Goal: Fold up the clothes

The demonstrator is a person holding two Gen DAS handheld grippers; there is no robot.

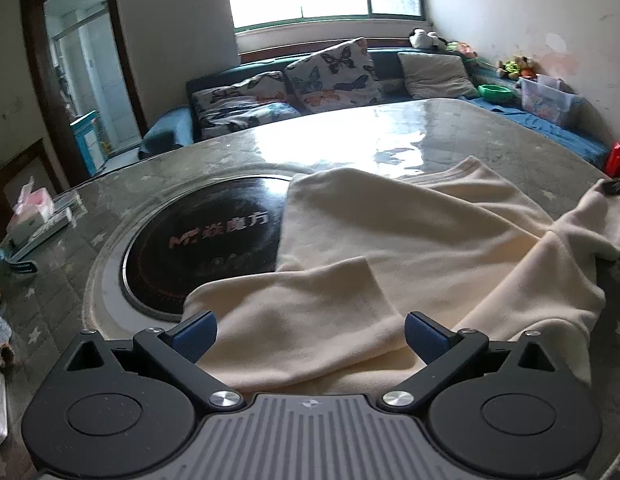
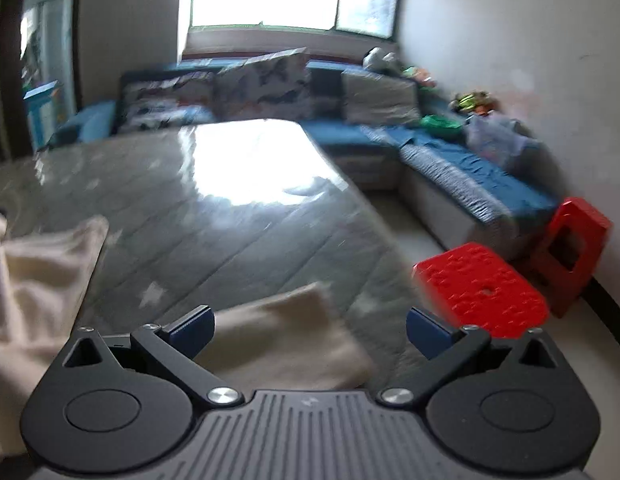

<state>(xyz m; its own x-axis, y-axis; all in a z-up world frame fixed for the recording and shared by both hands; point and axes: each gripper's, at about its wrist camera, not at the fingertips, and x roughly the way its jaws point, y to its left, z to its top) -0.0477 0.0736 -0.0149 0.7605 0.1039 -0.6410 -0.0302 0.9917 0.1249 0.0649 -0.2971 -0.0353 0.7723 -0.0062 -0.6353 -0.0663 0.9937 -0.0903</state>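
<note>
A cream garment (image 1: 410, 248) lies rumpled on the grey table (image 1: 238, 152), partly covering a round black cooktop (image 1: 206, 248). My left gripper (image 1: 308, 334) is open, its blue pads wide apart on either side of a folded cream sleeve without pressing it. In the right wrist view, which is blurred, the right gripper (image 2: 310, 334) is open over a cream corner of the garment (image 2: 286, 336) near the table's right edge. More cream cloth (image 2: 34, 280) bunches at the left. A dark object (image 1: 614, 187) touches the garment's raised far-right corner.
Small boxes and a remote (image 1: 42, 220) sit on the table's left side. Red plastic stools (image 2: 482, 292) stand on the floor right of the table. A blue sofa (image 1: 350, 76) with cushions runs along the window wall and right wall.
</note>
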